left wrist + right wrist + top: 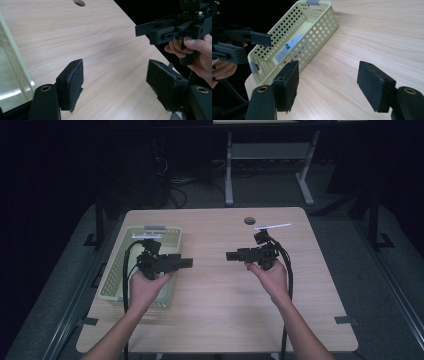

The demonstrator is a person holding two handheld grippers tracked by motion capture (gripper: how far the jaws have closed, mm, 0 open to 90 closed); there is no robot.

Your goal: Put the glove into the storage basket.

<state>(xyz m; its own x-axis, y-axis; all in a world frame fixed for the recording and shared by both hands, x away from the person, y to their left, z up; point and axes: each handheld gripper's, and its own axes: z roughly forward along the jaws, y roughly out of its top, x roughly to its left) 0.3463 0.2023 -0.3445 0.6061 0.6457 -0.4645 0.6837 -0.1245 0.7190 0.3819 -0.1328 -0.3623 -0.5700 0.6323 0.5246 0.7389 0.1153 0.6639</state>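
While both jaws stand wide and empty above the bare wooden table [220, 310], the left gripper [186, 263] and right gripper [231, 255] face each other, apparently poised between steps, with the pale-green perforated basket [322, 23] holding a blue object [290, 46] at the table's left edge.

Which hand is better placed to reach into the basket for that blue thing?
Left, likely. The left gripper hovers open at the basket rim, near the blue thing; the right gripper, also open, is across the bare table.
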